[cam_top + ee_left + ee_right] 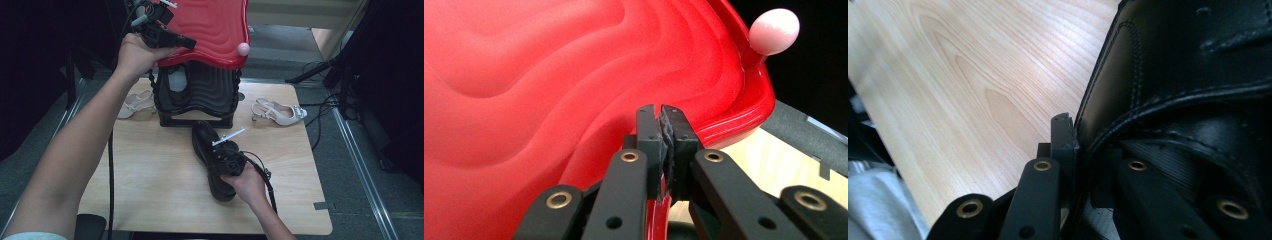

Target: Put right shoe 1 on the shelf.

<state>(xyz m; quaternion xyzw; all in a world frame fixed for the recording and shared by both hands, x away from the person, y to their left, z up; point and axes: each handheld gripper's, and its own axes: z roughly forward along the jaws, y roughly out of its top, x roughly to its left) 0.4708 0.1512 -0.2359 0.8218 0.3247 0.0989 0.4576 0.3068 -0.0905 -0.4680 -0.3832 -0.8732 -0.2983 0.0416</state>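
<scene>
High view: right claw [226,156] sits on the collar of the black shoe [206,140], which lies mid-desk [150,175] just before the black bin [210,95]. Its jaws pinch the collar wall, one inside, one outside. Left claw [187,44] is clamped on the rim of the raised red lid [215,25].

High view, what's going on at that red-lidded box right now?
A person works with a claw in each hand. The left claw is shut on the rim of the red lid, holding it raised above the black box at the back of the wooden table. The right claw grips the collar of a black shoe that lies on the table just in front of the box. A pale sandal lies on each side of the box.
</scene>
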